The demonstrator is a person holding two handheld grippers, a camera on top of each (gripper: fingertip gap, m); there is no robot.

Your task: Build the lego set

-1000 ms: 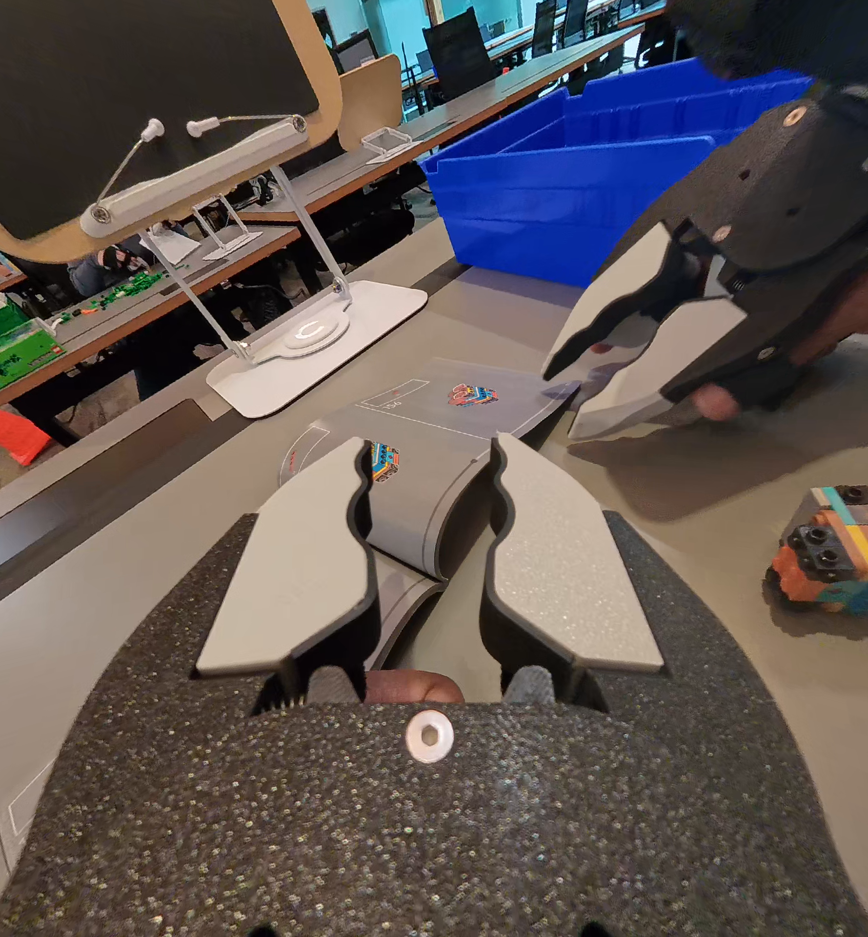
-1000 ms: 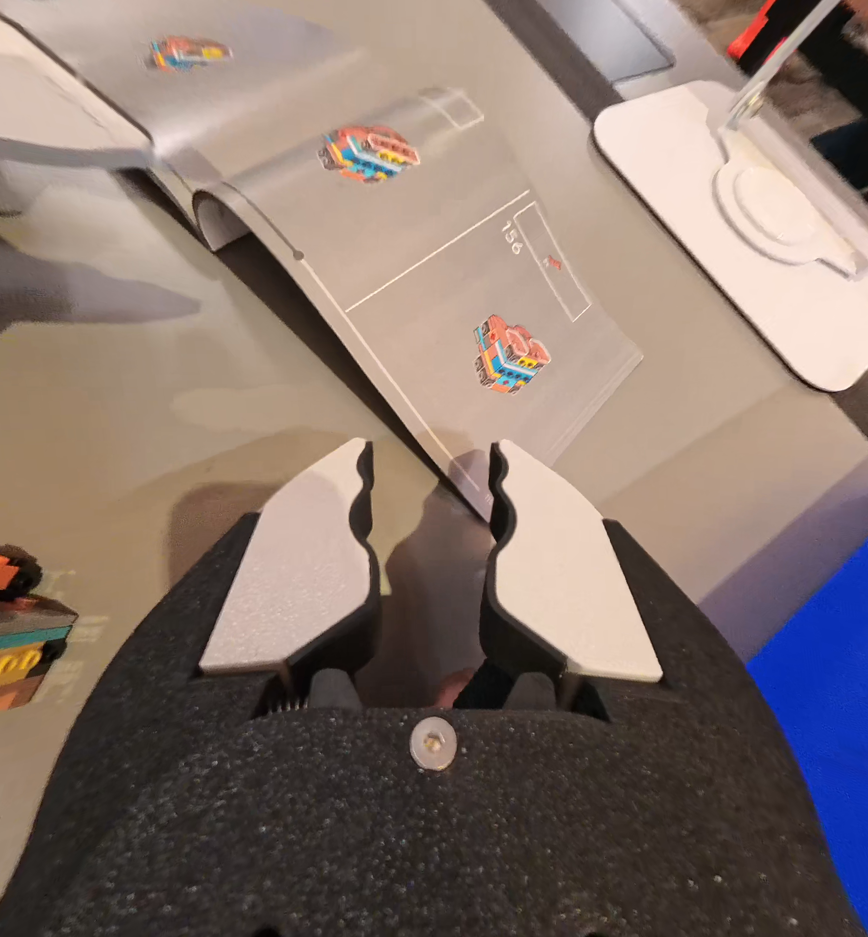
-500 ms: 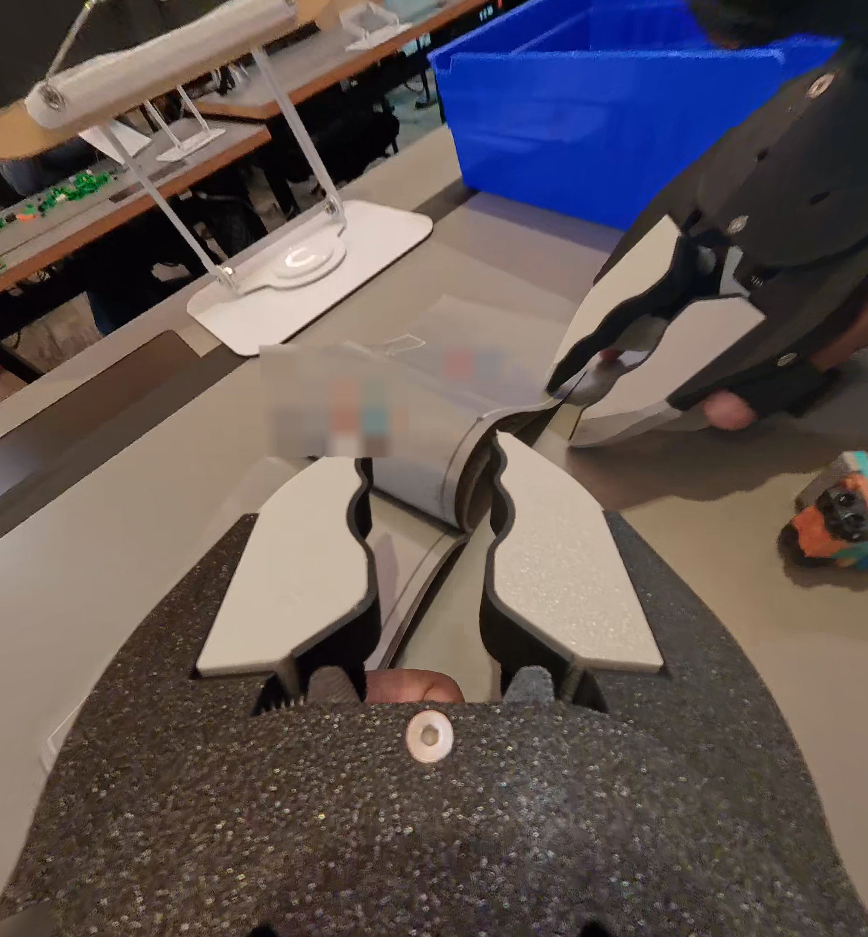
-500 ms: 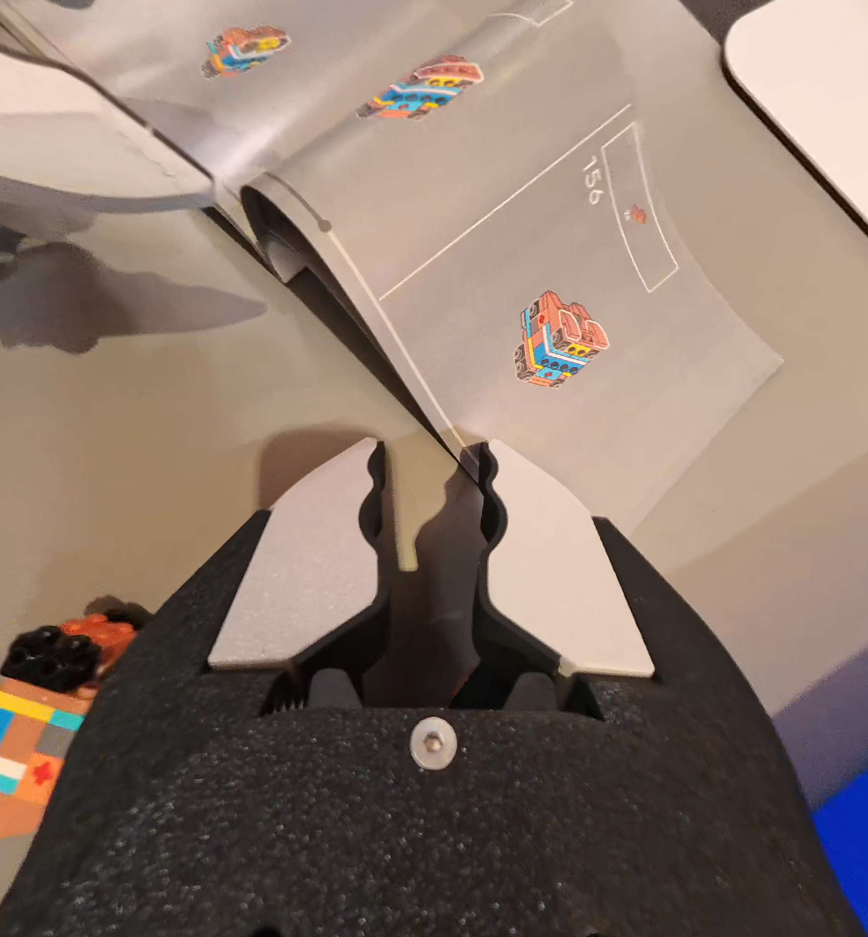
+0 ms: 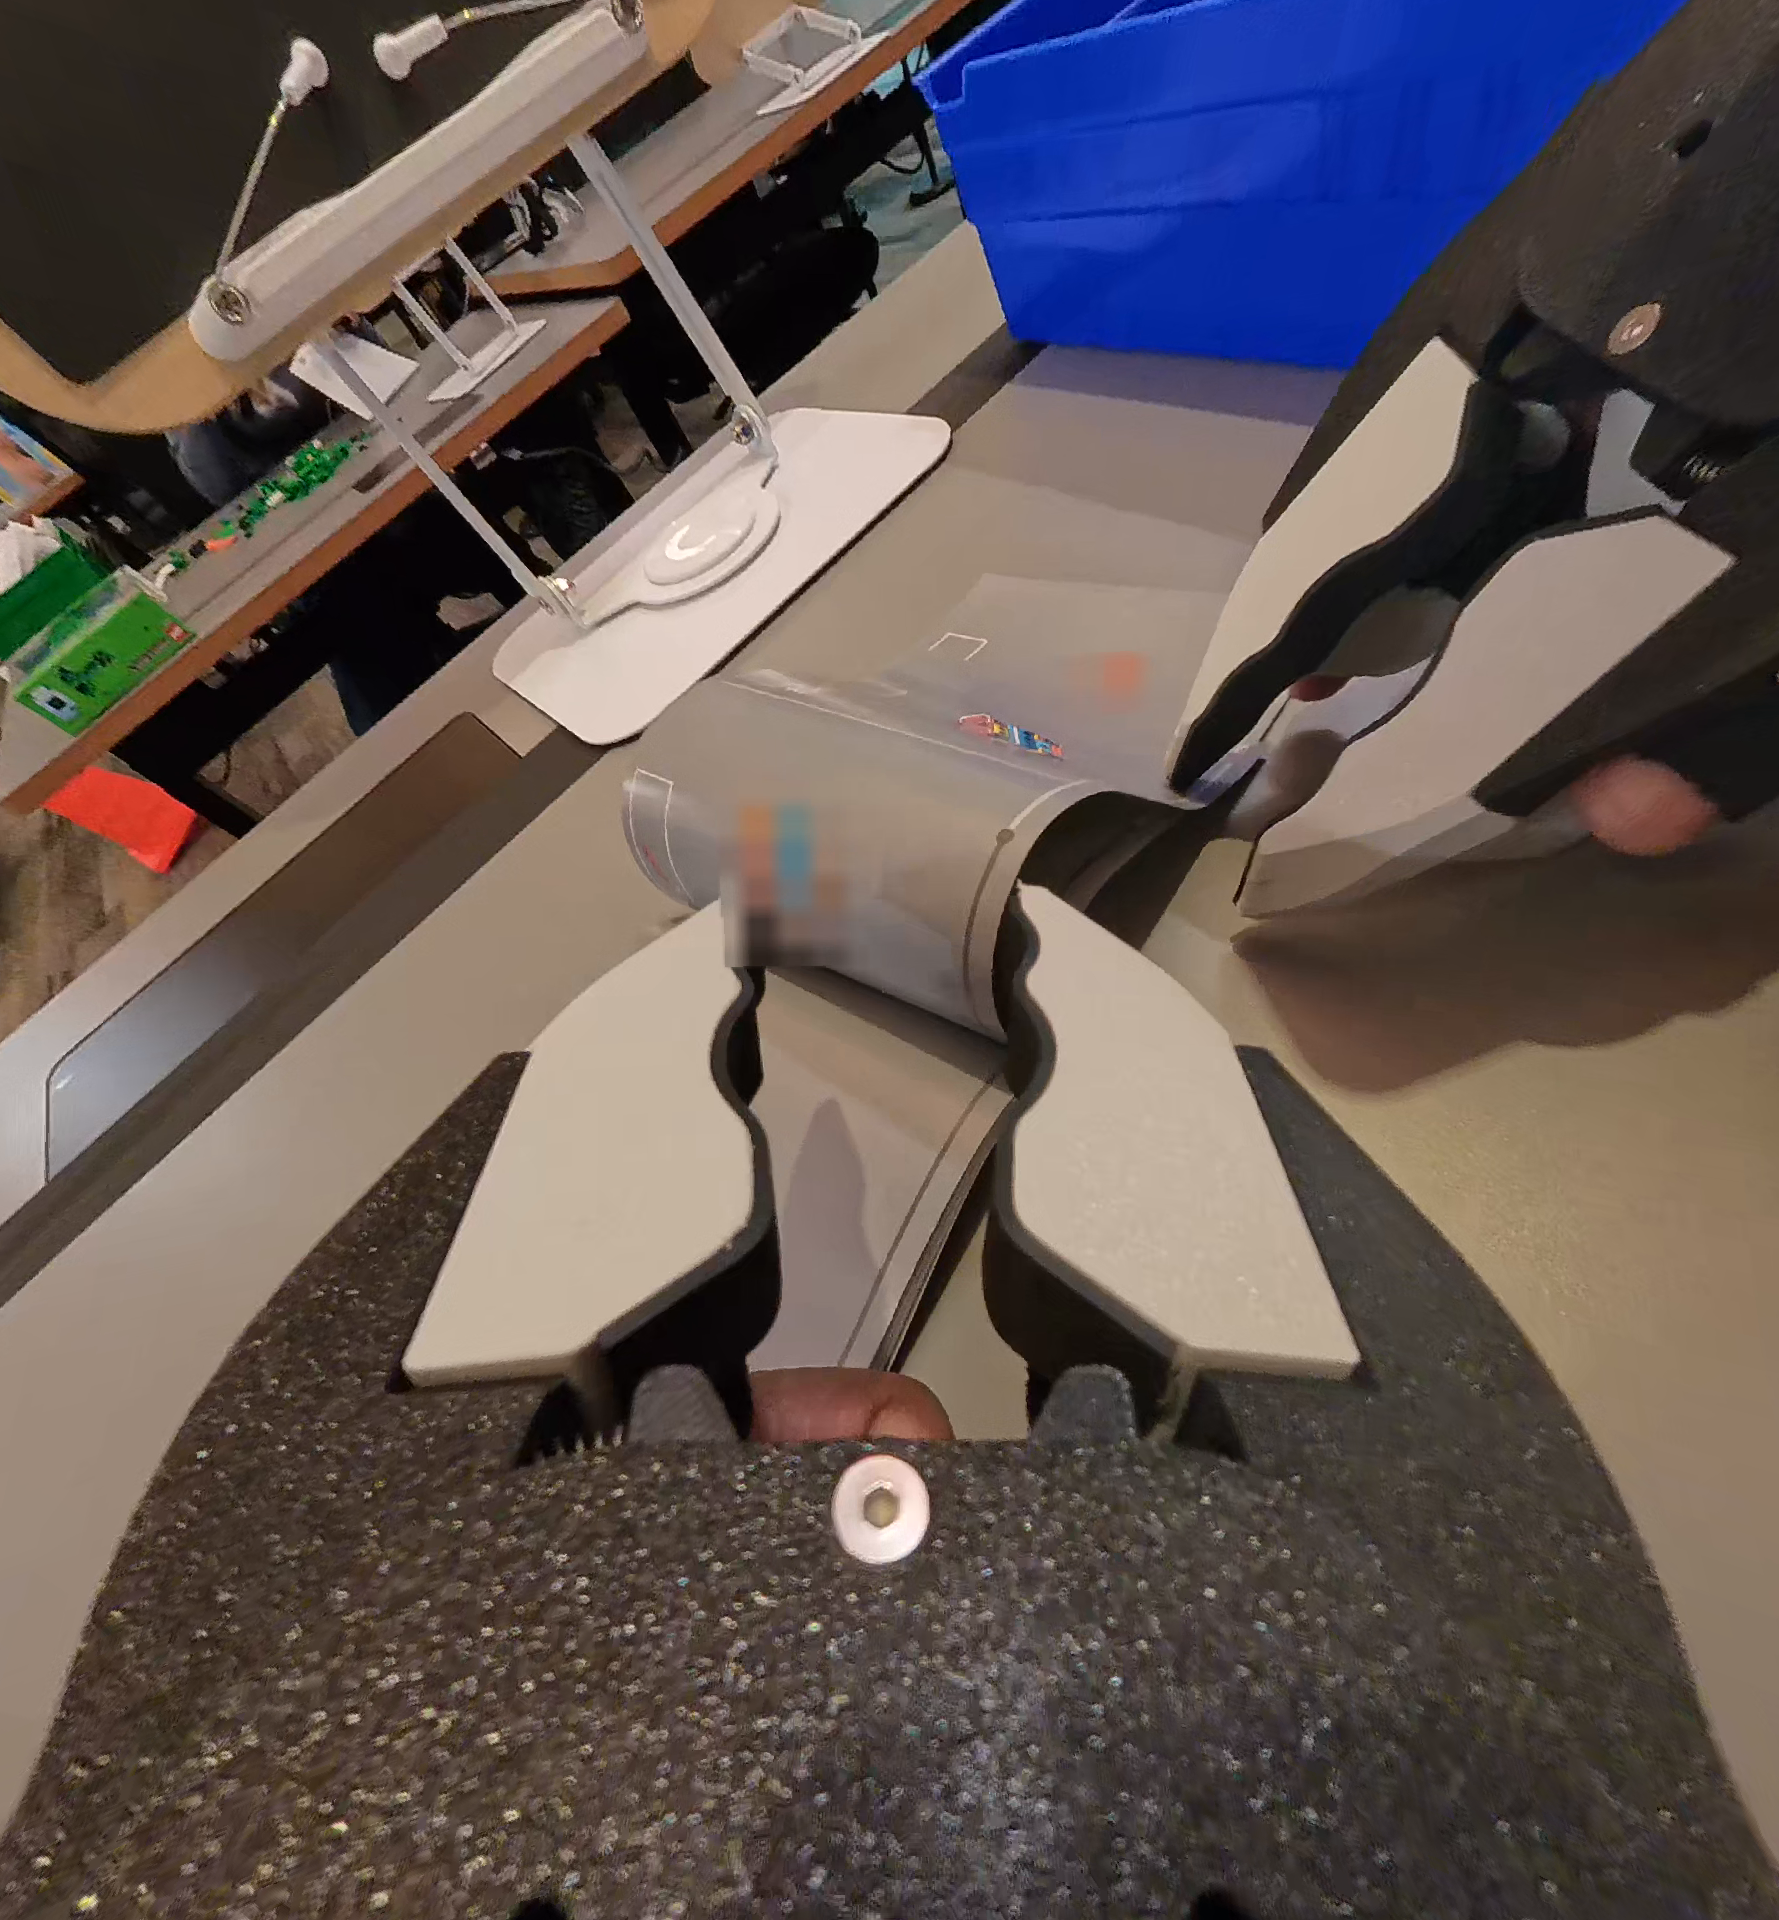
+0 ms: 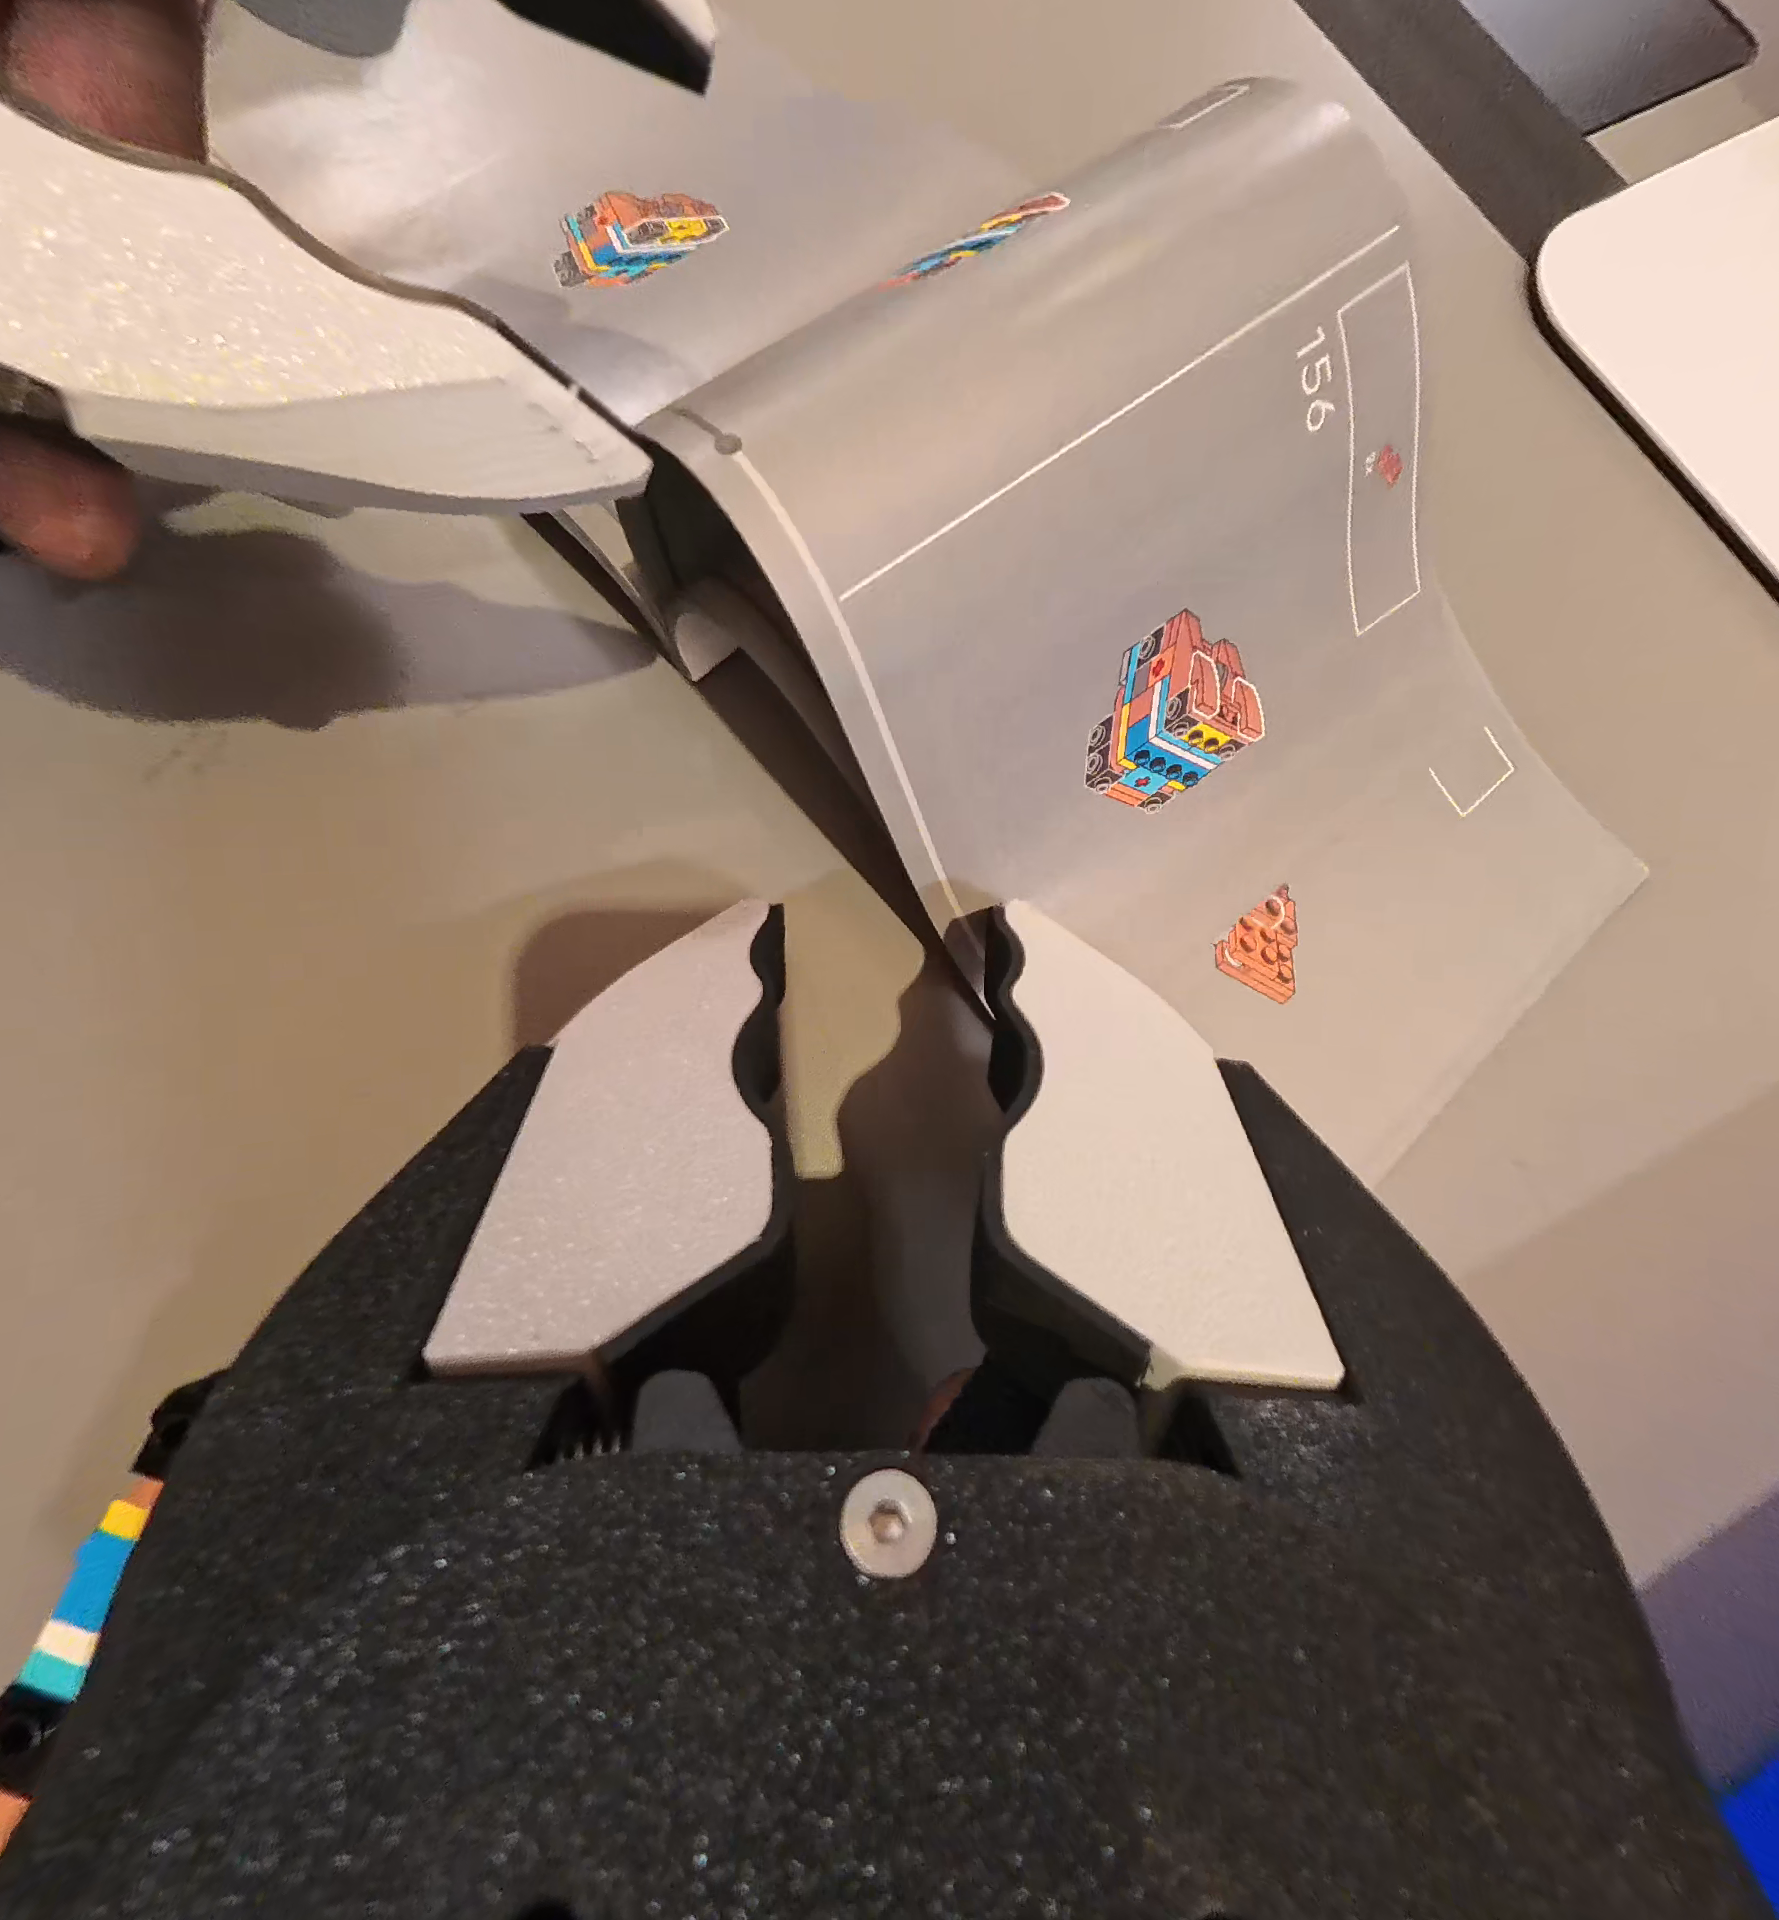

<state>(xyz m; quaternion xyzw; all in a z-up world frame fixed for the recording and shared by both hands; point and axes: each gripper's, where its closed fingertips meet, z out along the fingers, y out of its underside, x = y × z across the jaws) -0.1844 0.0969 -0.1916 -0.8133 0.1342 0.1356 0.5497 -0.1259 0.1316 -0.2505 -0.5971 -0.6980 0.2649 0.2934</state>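
A grey instruction booklet [image 5: 864, 862] lies open on the table, its top pages curled up; it also shows in the right wrist view [image 6: 1124, 499]. My left gripper [image 5: 880, 935] is open, its fingers over the booklet's near edge on either side of the curl. My right gripper [image 6: 885, 920] is open at the booklet's other end, with the raised page's edge against its right finger [image 6: 1124, 1143]. It also appears in the left wrist view [image 5: 1217, 831]. The partly built lego model [image 6: 64, 1662], in orange, blue and yellow, sits beside the right gripper, mostly hidden.
A white tablet stand [image 5: 719, 561] with a tablet above it stands behind the booklet; its base shows in the right wrist view [image 6: 1716, 364]. A blue bin [image 5: 1176, 187] is at the back right. Other desks with a green box [image 5: 85, 655] lie beyond the table edge.
My right gripper has moved in to the page's corner and the page has curled up higher. My left gripper has moved forward over the booklet. The lego model has slipped out of the left view.
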